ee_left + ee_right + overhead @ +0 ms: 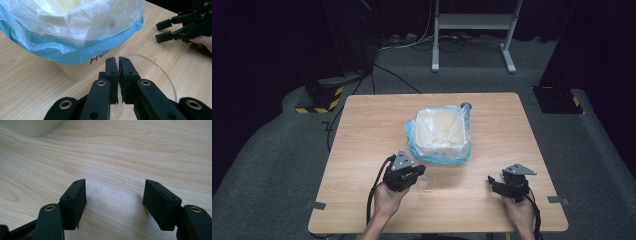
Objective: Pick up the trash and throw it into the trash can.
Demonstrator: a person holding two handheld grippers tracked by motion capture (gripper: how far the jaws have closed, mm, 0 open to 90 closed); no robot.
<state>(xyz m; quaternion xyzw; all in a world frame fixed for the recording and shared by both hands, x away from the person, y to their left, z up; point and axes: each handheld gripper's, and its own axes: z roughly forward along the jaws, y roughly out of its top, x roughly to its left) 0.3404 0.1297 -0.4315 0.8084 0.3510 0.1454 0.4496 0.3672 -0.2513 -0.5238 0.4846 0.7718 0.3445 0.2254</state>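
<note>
Left gripper (118, 62): jaws pinched on rim of clear dish (155, 75) beside lined bin (75, 47). Thin edge grip; dish may slip, tilt. Right gripper (113, 192): jaws wide, empty, over tabletop (137, 150).

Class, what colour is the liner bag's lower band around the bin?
Blue, on the liner bag; clearest in the left gripper view.

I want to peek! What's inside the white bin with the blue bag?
The white bin is lined with a blue bag folded over its rim. Inside, pale crumpled liner shows; the bottom is not visible, so anything lying there can't be told.
</note>
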